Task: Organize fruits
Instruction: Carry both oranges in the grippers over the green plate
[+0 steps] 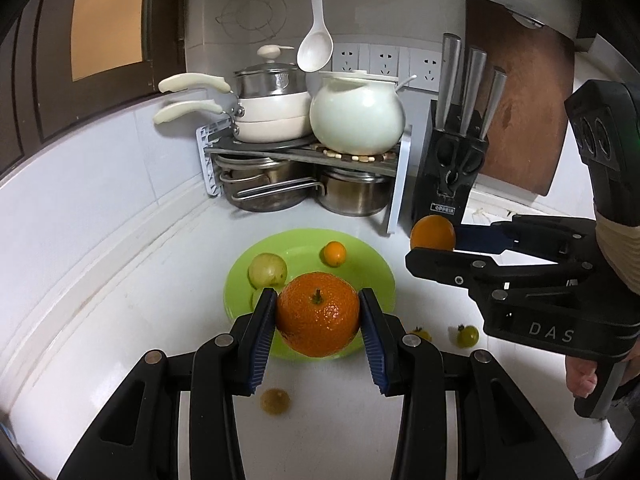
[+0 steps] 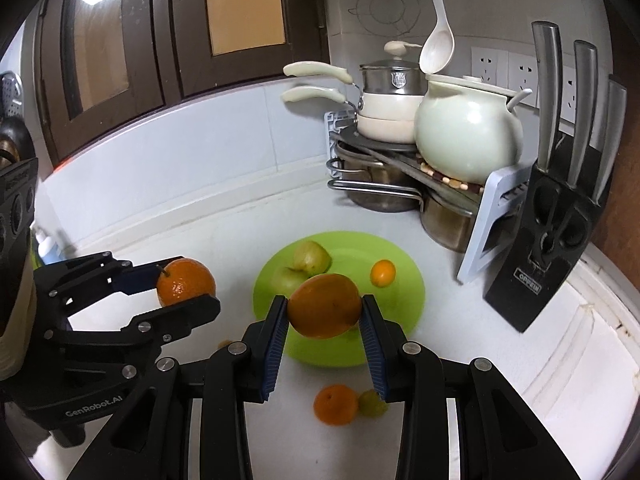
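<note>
The left tongs (image 1: 318,316) are closed on a large stemmed orange mandarin (image 1: 318,314), pinched between blue ribbed pads above the near edge of the round lime-green plastic plate (image 1: 372,276). The right tongs (image 2: 324,312) likewise clamp a smooth round orange (image 2: 325,311), held over the plate's near rim. On the plate lie a pale green apple (image 1: 267,269) and a small orange kumquat (image 1: 334,253); the right view shows a second pale apple (image 2: 286,280) beside the first. On the white counter (image 1: 120,300) sit a small green tomato (image 1: 467,336), a small orange fruit (image 2: 335,404) and a brownish fruit (image 1: 275,401). Behind stand the black knife block (image 1: 448,176) and grey pot rack (image 1: 304,152).
</note>
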Demonstrator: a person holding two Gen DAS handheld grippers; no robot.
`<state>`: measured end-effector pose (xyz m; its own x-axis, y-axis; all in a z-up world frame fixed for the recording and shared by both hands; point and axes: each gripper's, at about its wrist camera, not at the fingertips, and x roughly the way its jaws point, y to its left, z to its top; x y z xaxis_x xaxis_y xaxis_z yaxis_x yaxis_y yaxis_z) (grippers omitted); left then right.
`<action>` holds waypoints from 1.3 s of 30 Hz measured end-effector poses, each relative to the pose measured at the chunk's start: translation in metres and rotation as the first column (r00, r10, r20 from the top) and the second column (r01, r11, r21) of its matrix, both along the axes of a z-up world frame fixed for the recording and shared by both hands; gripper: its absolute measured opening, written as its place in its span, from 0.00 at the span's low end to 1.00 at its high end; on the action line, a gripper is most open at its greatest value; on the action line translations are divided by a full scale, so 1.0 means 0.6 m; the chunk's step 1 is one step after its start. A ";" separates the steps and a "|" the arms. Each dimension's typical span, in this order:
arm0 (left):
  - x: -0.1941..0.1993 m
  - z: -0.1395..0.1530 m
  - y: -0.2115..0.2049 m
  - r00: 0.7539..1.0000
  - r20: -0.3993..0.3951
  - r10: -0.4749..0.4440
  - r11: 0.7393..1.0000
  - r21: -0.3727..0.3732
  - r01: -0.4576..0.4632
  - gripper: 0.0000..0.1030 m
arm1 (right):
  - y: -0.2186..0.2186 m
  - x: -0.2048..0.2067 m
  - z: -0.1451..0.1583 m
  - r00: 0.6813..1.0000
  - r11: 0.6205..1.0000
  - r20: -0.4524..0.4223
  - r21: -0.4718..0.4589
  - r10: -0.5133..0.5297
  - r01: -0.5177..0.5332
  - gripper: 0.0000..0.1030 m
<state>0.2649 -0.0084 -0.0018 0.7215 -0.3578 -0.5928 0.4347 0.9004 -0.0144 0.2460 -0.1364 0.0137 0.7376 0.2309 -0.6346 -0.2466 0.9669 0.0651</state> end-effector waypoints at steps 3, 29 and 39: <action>0.021 0.004 -0.005 1.000 -0.012 0.001 1.000 0.000 -0.001 0.40 | -0.004 0.020 -0.001 1.000 1.000 -0.005 0.000 0.001 -0.001 0.36; 0.255 -0.052 -0.036 0.989 -0.144 0.017 0.999 0.047 -0.010 0.40 | -0.022 0.230 -0.066 0.995 0.999 -0.098 -0.034 0.027 -0.031 0.36; 0.310 -0.089 -0.048 0.983 -0.184 -0.003 0.998 0.065 0.015 0.40 | -0.025 0.286 -0.116 0.984 0.997 -0.173 -0.050 0.042 -0.052 0.36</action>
<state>0.4508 -0.0371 -0.0552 0.5955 -0.3191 -0.7373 0.4380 0.8983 -0.0350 0.4179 -0.1512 -0.0559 0.6057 0.2249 -0.7632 -0.2817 0.9577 0.0587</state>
